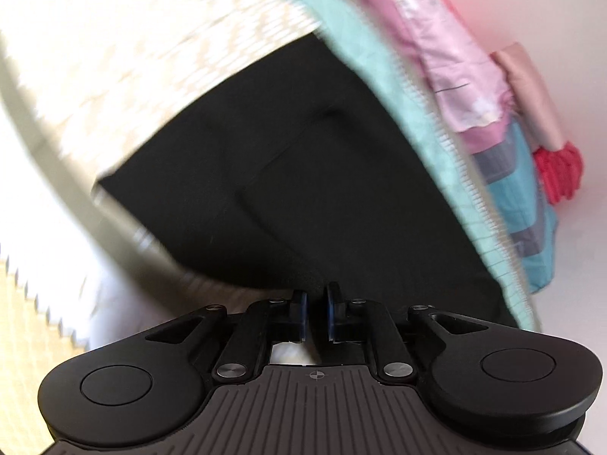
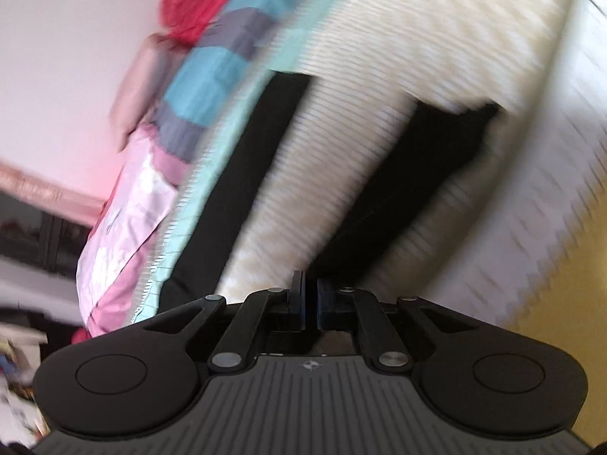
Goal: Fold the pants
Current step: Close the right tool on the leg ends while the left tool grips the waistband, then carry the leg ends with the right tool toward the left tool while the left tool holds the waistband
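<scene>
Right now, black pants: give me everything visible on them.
The black pants are plain, matte, dark fabric lying flat on a cream striped bedspread. The left wrist view shows one broad panel with a seam and a soft crease; the right wrist view shows two legs splayed apart. One edge meets a mint blanket. Motion blur hides finer detail.

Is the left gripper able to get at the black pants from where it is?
Probably yes. The left gripper sits right at the edge of the black pants, which lie flat on the cream blanket with nothing on top of them.
</scene>
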A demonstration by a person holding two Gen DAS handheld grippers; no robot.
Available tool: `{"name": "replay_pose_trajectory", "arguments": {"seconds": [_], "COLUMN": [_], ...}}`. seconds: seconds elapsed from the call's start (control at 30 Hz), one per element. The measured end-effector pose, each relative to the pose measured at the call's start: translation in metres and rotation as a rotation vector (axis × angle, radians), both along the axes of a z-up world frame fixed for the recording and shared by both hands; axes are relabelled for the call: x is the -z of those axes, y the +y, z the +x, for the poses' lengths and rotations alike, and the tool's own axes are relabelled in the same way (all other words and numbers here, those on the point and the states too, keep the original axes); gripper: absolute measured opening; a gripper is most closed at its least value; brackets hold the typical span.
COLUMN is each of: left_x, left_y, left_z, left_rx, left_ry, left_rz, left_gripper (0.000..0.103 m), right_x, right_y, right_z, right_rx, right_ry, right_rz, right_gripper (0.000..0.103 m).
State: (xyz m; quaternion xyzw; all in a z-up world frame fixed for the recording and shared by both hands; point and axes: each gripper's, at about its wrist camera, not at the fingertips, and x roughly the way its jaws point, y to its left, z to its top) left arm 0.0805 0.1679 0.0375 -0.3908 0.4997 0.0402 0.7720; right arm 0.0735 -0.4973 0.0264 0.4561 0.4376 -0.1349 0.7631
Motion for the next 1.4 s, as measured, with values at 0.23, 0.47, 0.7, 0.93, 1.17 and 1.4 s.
{"name": "replay_pose_trajectory", "arguments": {"seconds": [0.23,0.47,0.7,0.93,1.17,1.4], "left_x": [-0.015,-0.010,-0.042,-0.024,-0.004,0.012], "left_y": [-0.010,-0.012,-0.004,-0.036,-0.082,-0.099], "left_z": [0.100,0.187,0.164,0.122,0.116,0.116], "left_rx": [0.130,0.201,0.143,0.197,0.309,0.369], "left_ry": [-0.018,0.070,-0.110,-0.066,-0.002,0.065], "left_rz": [0.069,0.089,0.160,0.248,0.299,0.401], "left_gripper": [0.071,0.096,0.103,0.103,0.103,0.103], "right_x": [-0.009,0.042,0.003,0.014,0.040,0.051], "right_y": [-0.001,-0.012,-0.045,-0.028,0.005,0.016], "right_z": [0.149,0.255,0.170,0.105,0.173,0.209], "right_rx": [-0.189,-0.154,0.022,-0.078,-0.230,-0.342], "right_ry": [0.011,0.044,-0.141,-0.057,-0.051,-0.038], "right_rz": [-0.121,-0.090,-0.318,-0.593,-0.637,-0.668], "right_gripper": [0.007,0.032,0.071,0.068,0.063,0.008]}}
